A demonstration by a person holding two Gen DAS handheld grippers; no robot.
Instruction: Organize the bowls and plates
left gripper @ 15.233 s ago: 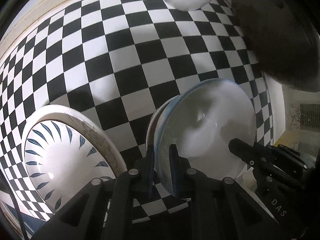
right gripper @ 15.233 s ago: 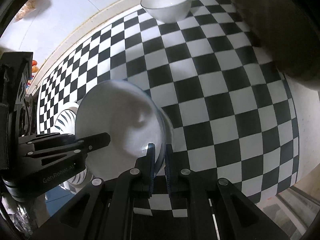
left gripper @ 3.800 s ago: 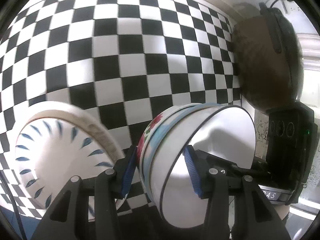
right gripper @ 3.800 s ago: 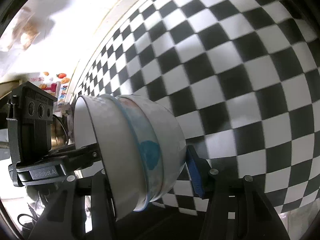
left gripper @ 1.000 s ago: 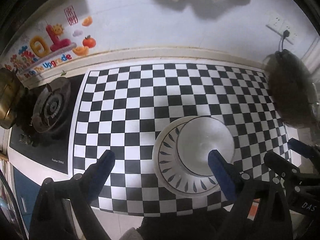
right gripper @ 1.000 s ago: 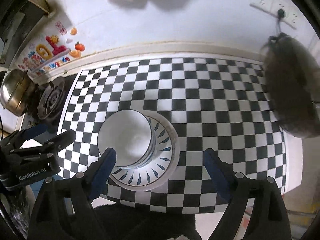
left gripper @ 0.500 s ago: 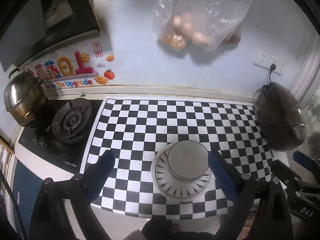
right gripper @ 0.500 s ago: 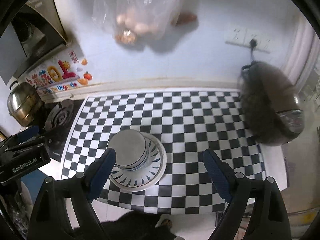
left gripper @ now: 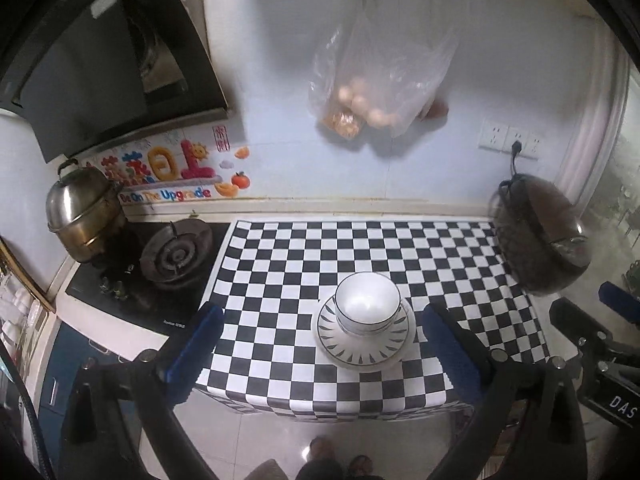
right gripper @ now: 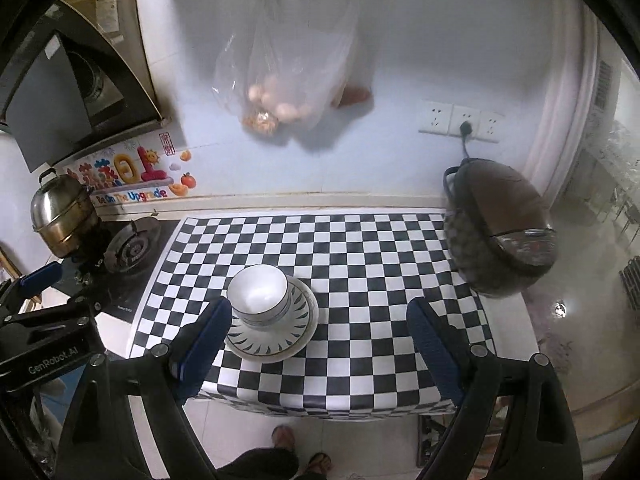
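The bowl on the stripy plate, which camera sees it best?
The left wrist view: the bowl sits clear between the fingers, its inside showing. In the right wrist view the bowl is also visible, but a finger crowds its left edge.

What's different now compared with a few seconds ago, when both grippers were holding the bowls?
The stacked bowls have been let go and now sit on the patterned plate. The left gripper and right gripper have pulled up and back, empty; the left jaws have just opened wider. The plate and rice cooker stayed put.
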